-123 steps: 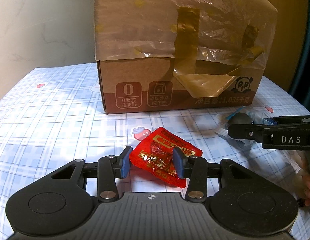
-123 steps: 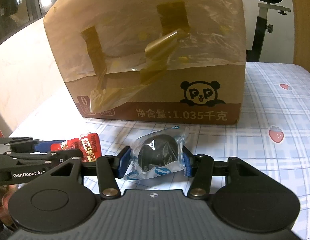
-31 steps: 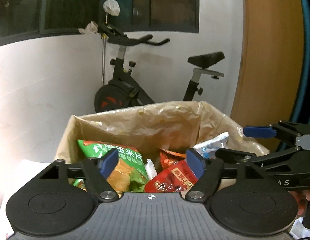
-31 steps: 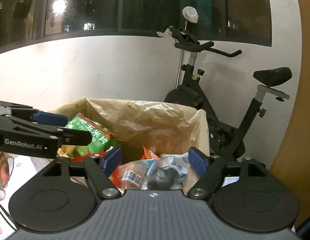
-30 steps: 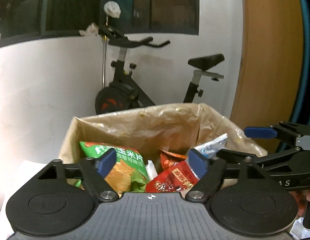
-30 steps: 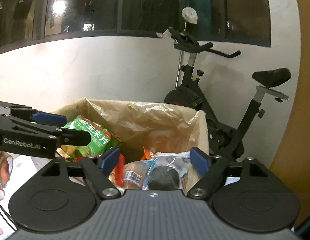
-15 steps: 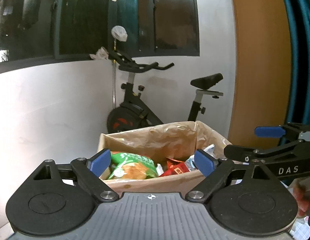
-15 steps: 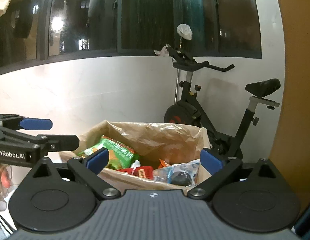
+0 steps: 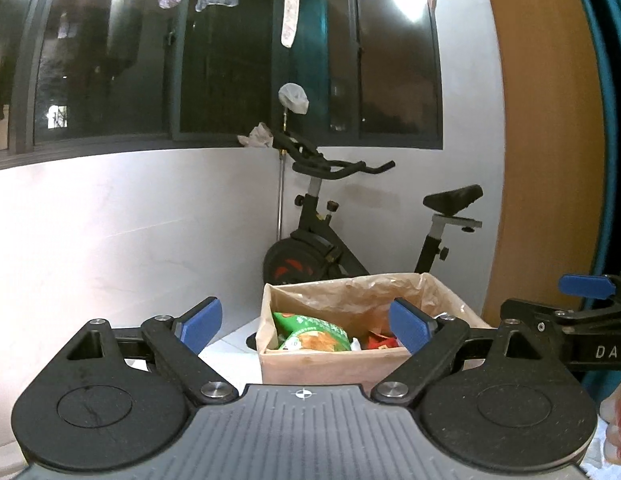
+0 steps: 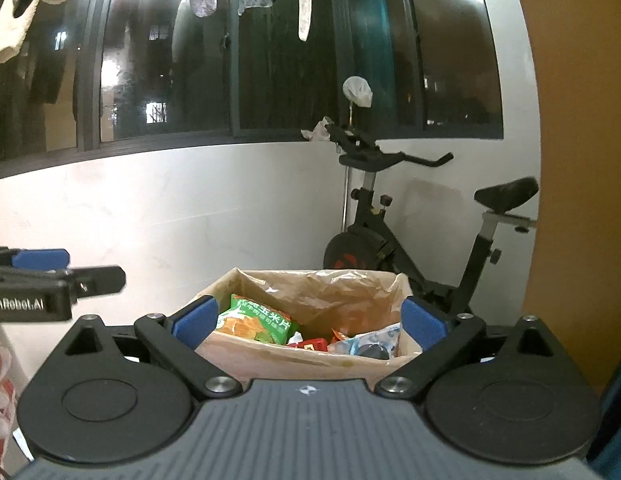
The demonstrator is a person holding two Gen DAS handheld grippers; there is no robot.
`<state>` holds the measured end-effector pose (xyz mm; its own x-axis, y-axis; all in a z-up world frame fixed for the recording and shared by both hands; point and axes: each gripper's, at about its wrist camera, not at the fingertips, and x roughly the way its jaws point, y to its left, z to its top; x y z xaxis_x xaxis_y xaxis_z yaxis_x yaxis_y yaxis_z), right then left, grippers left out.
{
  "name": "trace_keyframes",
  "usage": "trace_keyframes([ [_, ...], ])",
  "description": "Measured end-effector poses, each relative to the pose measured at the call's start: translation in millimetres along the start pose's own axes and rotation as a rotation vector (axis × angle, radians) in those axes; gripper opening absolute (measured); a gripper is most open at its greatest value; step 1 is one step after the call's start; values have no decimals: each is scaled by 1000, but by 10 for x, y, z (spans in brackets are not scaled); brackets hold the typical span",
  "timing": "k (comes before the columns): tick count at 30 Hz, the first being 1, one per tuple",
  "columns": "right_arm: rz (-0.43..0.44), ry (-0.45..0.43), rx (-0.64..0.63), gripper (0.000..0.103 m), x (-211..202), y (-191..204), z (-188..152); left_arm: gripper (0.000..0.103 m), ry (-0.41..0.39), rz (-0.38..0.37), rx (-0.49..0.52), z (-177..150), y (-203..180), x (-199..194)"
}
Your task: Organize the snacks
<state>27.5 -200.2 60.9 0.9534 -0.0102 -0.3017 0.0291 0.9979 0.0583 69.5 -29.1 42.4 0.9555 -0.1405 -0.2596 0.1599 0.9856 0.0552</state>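
- My left gripper [image 9: 306,322] has its jaws spread wide with nothing between them; my right gripper [image 10: 308,320] is just as wide and just as empty
- The snacks sit in the cardboard box [image 10: 294,360] ahead and below me: the green chip bag [image 10: 256,322] at its left side, a red packet [image 10: 310,345] in the middle, and the clear-wrapped dark snack [image 10: 370,346] by its right wall
- Risk, as I judge it: both grippers hang close side by side, so swinging either one across could knock the other
- Risk: the loose plastic liner [image 9: 350,296] stands above the box rim and could snag a finger on the next drop
- I cannot see the bench under the box; my own gripper bodies cover it, so whether any snacks remain outside is unknown
- The box's near wall hides what lies low inside
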Motion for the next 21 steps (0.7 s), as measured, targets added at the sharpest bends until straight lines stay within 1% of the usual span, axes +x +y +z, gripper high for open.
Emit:
trace_keyframes([
  [6, -7, -22, 10, 100, -292, 113, 14, 92, -20, 9, -5, 24, -17, -216],
  [12, -4, -32, 6, 100, -466, 192, 22, 92, -39, 40, 11, 4, -58, -411],
  [21, 1, -26, -13, 100, -591, 302, 1, 92, -35, 22, 8, -44, -53, -451],
])
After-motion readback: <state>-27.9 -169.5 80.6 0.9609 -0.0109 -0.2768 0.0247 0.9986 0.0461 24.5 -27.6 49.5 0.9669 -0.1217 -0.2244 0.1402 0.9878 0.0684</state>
